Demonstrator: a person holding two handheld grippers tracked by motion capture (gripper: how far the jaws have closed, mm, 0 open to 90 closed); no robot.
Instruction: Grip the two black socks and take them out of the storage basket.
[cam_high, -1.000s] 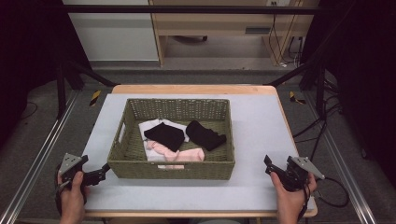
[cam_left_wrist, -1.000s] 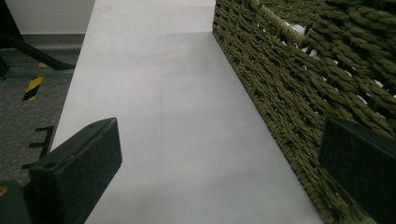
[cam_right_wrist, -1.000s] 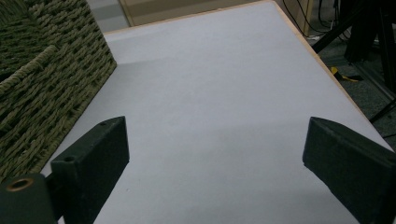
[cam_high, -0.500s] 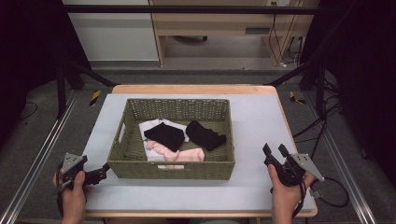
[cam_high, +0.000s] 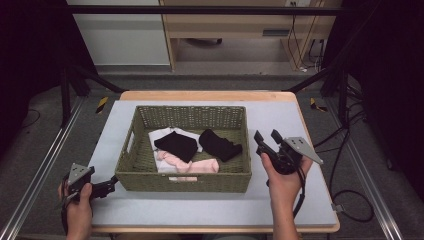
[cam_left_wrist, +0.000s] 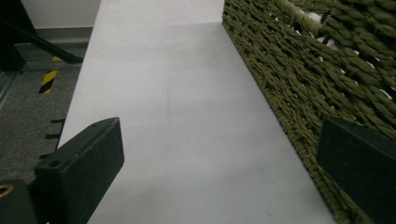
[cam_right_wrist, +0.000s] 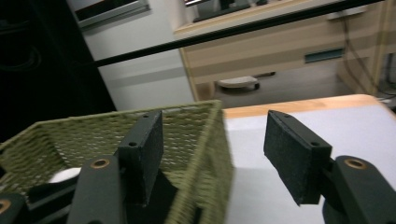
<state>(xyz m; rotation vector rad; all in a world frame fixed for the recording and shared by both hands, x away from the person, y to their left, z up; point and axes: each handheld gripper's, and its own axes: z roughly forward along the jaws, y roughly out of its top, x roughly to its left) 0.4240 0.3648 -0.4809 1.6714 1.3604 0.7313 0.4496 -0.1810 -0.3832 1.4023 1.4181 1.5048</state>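
Right tool (cam_high: 268, 137): jaws apart with nothing between them; they have just been closing from a wider spread. It is held off the worktop just beside the basket's right wall, tips pointing toward the far end.
Left tool (cam_high: 111, 186): jaws spread wide and empty, low over the near left corner of the worktop, tips just short of the basket's near left corner.
Change from earlier: the right tool has come up and in from the near right edge of the worktop toward the basket; the left tool has stayed where it was. The clothes lie as before.
Basket (cam_high: 145, 170): woven, olive green, in the middle of the grey worktop (cam_high: 300, 200).
Basket contents: a black garment (cam_high: 176, 145) left of centre, a second black garment (cam_high: 220, 145) to its right, a pink garment (cam_high: 195, 165) along the near wall, and a white garment (cam_high: 162, 134) under them.
High view: lays out all four garments and both hands.
Right gripper view: the basket's right wall (cam_right_wrist: 212, 154) rises between the two jaws, one jaw over the basket's inside, the other over bare worktop; motion blur softens the weave.
Left gripper view: the basket's outer wall (cam_left_wrist: 299, 84) up close at one jaw, with bare worktop (cam_left_wrist: 177, 116) ahead.
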